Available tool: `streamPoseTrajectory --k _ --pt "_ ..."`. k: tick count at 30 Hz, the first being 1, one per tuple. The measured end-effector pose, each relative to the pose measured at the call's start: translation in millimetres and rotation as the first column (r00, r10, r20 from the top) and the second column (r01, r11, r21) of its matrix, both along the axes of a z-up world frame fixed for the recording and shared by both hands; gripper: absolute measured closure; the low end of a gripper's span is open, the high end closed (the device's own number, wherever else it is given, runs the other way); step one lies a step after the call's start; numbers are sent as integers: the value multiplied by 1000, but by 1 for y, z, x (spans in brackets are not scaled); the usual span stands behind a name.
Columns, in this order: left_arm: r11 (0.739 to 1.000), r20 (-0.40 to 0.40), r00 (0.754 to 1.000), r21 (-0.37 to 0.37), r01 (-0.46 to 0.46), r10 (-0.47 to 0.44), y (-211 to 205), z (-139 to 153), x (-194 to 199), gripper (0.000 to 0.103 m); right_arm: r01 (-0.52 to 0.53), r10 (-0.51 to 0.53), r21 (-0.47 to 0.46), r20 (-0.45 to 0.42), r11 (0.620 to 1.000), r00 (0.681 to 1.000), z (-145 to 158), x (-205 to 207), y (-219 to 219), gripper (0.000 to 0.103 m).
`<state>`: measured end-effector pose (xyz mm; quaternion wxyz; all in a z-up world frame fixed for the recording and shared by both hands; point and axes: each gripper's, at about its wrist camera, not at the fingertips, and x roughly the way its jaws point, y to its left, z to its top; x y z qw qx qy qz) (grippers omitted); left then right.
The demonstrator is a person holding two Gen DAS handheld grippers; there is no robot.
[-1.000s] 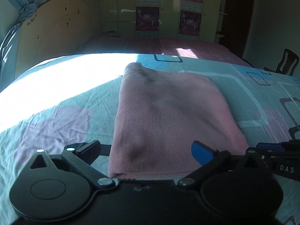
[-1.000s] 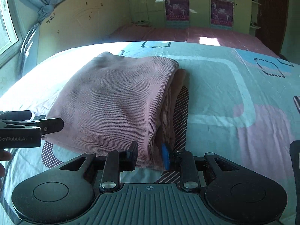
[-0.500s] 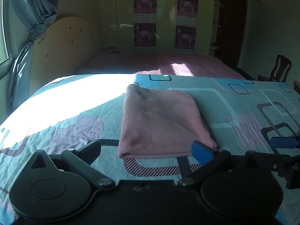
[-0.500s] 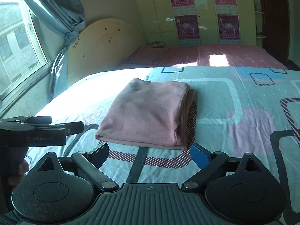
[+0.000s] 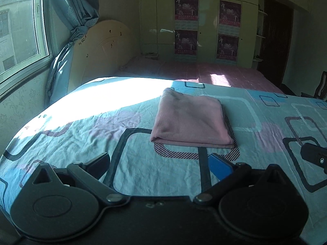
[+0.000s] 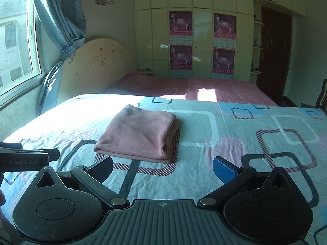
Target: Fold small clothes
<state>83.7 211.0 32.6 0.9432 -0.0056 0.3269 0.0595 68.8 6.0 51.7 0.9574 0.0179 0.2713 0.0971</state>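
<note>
A pink garment [image 5: 191,120] lies folded into a neat rectangle on the bed [image 5: 81,143], its stacked edges showing at the right side in the right wrist view [image 6: 141,133]; it rests flat on a bedsheet [image 6: 235,134] printed with rounded squares in teal, pink, white and striped outlines; strong sunlight falls across the sheet to the garment's left. The left tool [image 5: 159,164] hangs above the near sheet, its jaws spread wide with nothing between them, well short of the garment; the right tool [image 6: 162,166] is likewise spread wide and empty, its jaws having just been opening, apart from the cloth. In the right wrist view the left tool's side [image 6: 26,159] reads "GenRobot.AI". Beyond the near bed lies a second bed with a pink cover [image 6: 194,85] and a cream headboard [image 6: 92,67]; pale wardrobe doors [image 6: 202,40] carry four purple posters [image 6: 180,23] whose print is too small to read; a blue curtain [image 6: 59,20] hangs by the window [image 6: 14,40]; a dark door [image 6: 273,47] stands at right.
</note>
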Motion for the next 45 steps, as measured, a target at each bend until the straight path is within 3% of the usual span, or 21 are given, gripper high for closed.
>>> streamPoseTrajectory --k 7,16,45 --pt "1000 33 999 11 8 -9 -18 14 -43 0 -14 13 21 44 1000 999 10 -36 -9 1" --pt "1000 58 998 12 -14 13 -20 22 -64 0 -27 25 27 80 999 996 18 -62 -14 1" --pt "999 74 997 26 -25 23 -18 26 -71 0 -44 40 39 98 998 994 21 -68 -16 0"
